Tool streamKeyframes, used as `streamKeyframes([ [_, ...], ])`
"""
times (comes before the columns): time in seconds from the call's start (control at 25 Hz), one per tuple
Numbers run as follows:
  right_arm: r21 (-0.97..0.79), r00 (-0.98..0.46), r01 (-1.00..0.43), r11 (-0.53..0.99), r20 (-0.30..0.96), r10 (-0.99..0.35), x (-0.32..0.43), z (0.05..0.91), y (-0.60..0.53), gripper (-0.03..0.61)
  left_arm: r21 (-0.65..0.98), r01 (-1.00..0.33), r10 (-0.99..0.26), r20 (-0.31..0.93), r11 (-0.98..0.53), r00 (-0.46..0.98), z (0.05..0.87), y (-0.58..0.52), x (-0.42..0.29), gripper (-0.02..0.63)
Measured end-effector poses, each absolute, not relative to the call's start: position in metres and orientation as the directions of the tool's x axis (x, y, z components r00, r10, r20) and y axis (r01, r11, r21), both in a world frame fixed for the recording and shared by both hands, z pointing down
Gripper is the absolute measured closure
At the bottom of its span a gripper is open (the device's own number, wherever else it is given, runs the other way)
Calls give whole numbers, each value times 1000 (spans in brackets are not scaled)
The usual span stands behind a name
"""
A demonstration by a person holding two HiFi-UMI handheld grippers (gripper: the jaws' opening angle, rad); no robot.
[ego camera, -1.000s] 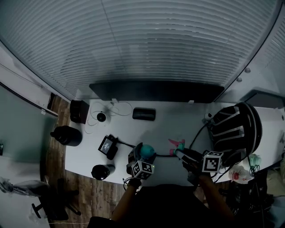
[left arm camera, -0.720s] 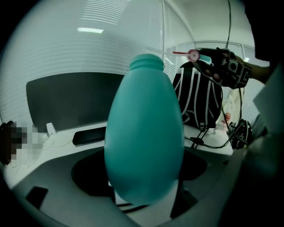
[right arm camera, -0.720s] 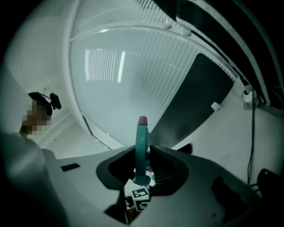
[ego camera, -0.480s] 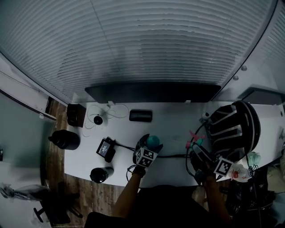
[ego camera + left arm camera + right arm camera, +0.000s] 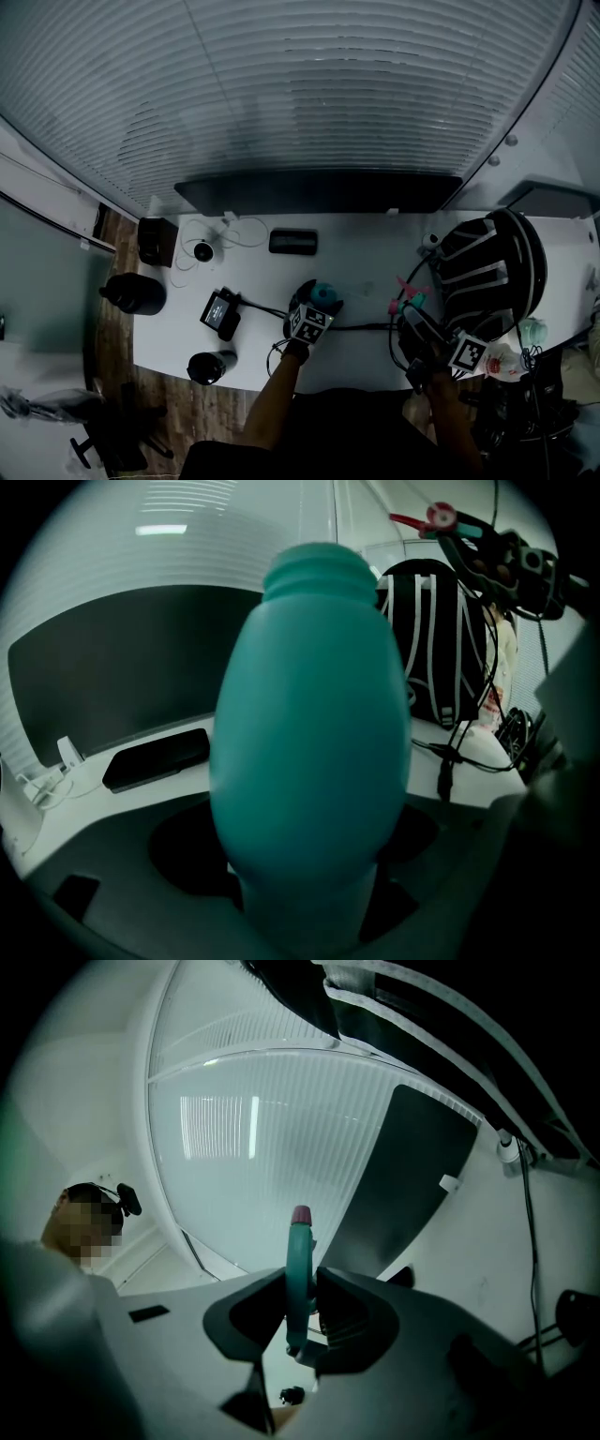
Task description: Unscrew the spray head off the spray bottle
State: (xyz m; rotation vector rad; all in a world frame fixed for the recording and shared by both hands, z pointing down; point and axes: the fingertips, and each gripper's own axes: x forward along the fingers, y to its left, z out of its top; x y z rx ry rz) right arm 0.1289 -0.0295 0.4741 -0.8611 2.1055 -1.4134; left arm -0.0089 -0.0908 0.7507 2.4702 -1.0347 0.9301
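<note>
A teal spray bottle [image 5: 324, 292] stands in my left gripper [image 5: 317, 300], which is shut on its body over the white table [image 5: 356, 258]. In the left gripper view the bottle [image 5: 309, 733] fills the middle, its bare threaded neck [image 5: 314, 569] on top with no head on it. The teal spray head [image 5: 405, 300] with a pink nozzle is apart from the bottle, to its right. My right gripper [image 5: 412, 317] is shut on it. In the right gripper view the spray head [image 5: 297, 1269] stands edge-on between the jaws, pink tip [image 5: 301, 1214] up.
A black-and-white striped backpack [image 5: 492, 272] sits at the table's right end. A black cable [image 5: 361, 328] runs between the grippers. A dark monitor [image 5: 319, 192] lines the back edge, with a flat black case [image 5: 292, 242] before it. A small screen device [image 5: 223, 309] and black cup [image 5: 208, 366] lie left.
The right gripper has carried the spray head away to the right, widening the gap to the bottle. The left gripper has shifted the bottle slightly right and further onto the table.
</note>
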Motion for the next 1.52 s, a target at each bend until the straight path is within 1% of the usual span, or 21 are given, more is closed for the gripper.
streamKeyframes([
  [0.12,-931,-702,-241,274,-27,-712,126,476,-28,486,10,-710,-527,663,-705,533,753,-88,-9,201],
  [0.32,-938,-703,-238,252,-13,-711,126,481,-25,486,-63,-634,-520,637,-770,569,737,-74,-7,199],
  [0.44,-939,-705,-236,249,-11,-709,125,483,-25,486,-49,-631,-526,605,-775,598,717,-69,-7,199],
  [0.56,-933,-713,-232,275,-30,-701,121,479,-25,486,-13,-629,-522,571,-777,634,694,-63,-8,199],
  [0.68,-920,-718,-219,325,-74,-692,115,472,-27,486,-35,-638,-556,531,-769,640,679,-52,-20,199],
  [0.84,-923,-714,-205,325,-86,-695,118,486,-24,486,-16,-688,-625,433,-725,649,642,-24,-44,199],
  [0.96,-913,-716,-194,358,-118,-688,117,498,-20,486,21,-710,-659,353,-704,664,615,3,-62,199],
  [1.12,-896,-729,-125,426,-208,-652,109,515,-6,486,129,-741,-707,228,-659,669,583,32,-83,201],
  [1.2,-898,-733,-99,429,-225,-642,106,523,1,486,144,-737,-707,212,-660,674,578,45,-87,229],
  [1.32,-890,-719,-70,451,-268,-641,103,524,5,486,145,-721,-686,229,-677,690,582,58,-88,282],
  [1.52,-894,-730,-57,444,-267,-630,99,531,12,486,173,-736,-702,224,-654,676,585,64,-94,306],
])
